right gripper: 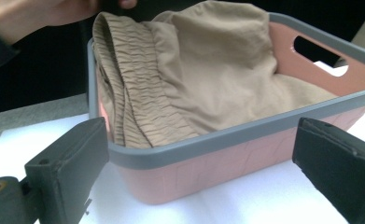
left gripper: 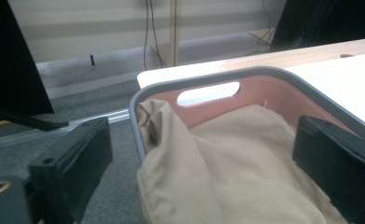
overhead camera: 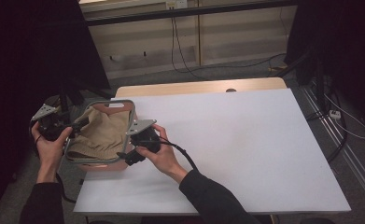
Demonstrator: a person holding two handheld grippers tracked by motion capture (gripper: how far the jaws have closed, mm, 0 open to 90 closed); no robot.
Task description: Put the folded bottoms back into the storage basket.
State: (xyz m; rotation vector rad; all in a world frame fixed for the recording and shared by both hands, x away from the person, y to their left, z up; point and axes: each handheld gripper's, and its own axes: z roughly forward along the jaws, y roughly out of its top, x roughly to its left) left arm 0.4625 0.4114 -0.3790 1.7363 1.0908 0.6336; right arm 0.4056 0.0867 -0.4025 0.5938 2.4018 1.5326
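A pink basket with a grey rim stands at the table's left edge, with a crumpled tan cloth inside. My left gripper is at the basket's left side. In the left gripper view its jaws stand open, one outside the rim and one over the cloth, touching neither. My right gripper is at the basket's near right corner. It is open, facing the basket's wall, and the cloth's elastic waistband lies just past the rim.
The white table top stretches right of the basket, with a wooden strip along its far edge. Cables hang at the back wall. The person's left hand is beyond the basket in the right gripper view.
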